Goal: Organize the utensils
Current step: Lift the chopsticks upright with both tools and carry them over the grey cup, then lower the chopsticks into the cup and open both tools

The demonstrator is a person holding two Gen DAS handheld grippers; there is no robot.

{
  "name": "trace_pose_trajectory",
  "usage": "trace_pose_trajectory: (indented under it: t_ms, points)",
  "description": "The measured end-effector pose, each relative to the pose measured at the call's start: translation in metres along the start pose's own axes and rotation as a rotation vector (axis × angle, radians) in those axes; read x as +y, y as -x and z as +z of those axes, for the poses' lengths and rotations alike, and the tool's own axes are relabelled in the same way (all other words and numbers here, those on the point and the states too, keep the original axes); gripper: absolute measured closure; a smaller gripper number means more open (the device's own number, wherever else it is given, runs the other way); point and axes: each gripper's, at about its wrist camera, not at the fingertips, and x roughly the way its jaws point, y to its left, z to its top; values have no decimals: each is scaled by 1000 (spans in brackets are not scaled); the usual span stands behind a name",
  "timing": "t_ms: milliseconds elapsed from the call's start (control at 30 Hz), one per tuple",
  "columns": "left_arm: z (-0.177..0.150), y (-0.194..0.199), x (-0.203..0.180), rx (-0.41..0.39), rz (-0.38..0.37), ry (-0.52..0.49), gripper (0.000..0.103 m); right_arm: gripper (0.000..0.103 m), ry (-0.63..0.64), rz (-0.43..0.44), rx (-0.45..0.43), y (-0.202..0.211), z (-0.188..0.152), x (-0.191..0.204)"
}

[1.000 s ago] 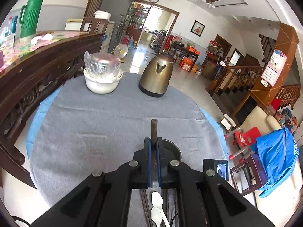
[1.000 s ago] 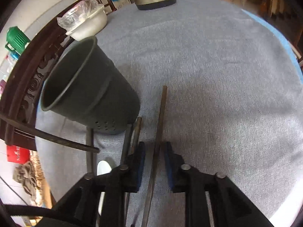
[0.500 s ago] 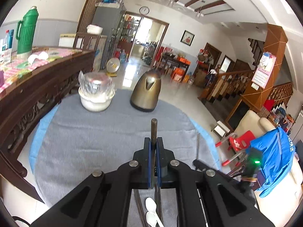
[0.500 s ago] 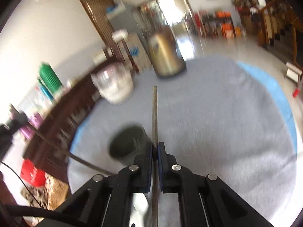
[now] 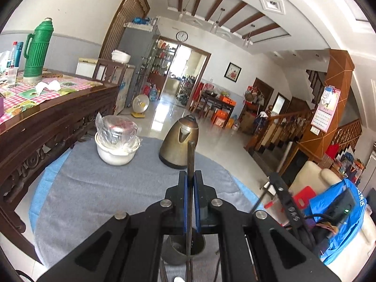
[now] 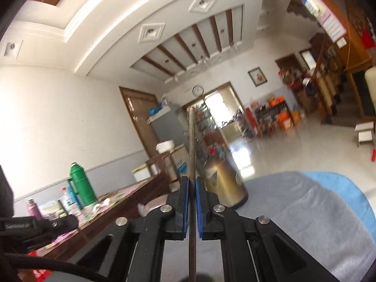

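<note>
My left gripper (image 5: 190, 176) is shut on a dark chopstick (image 5: 190, 155) that sticks out forward over the grey table cloth (image 5: 94, 195). Beneath its fingers stands the dark grey utensil cup (image 5: 178, 256), and the chopstick's lower end reaches down into it. A white spoon (image 5: 177, 279) shows at the bottom edge. My right gripper (image 6: 192, 181) is shut on a second dark chopstick (image 6: 192, 141), held about level and well above the table (image 6: 293, 216). From the left wrist view, the right gripper's black body (image 5: 282, 199) hangs off to the right.
A brass-coloured kettle (image 5: 179, 141) and a white bowl holding a plastic-wrapped dish (image 5: 116, 145) stand at the table's far side. A carved wooden sideboard (image 5: 47, 119) with a green thermos (image 5: 36, 49) runs along the left. Chairs and a blue cloth crowd the right.
The right gripper closed on the chopstick lying on the cloth, lifted it high and swung from pointing down to level. The left gripper rose and tipped upward with its chopstick.
</note>
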Motion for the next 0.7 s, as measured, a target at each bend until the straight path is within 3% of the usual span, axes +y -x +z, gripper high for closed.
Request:
trace_pose_trajectory:
  t_ms: [133,300,433,533,700]
  points:
    - [2,-4,0,-11,-9,3,98,97,-7,-24,22,-33,-15,10]
    - [5,-3,1,-26,-21,8,98,97,86,-65,41,-58,-43,22]
    - [5,-4,3,-35,-20,13,98,97,132,-59,85,-61,-61,27]
    - [0,-12,5,-10,9,-5,98,97,131,-42,122,-57,-69,24]
    - [-15,-28,14,103,43,7,98,95,83,1,211,-45,-72,3]
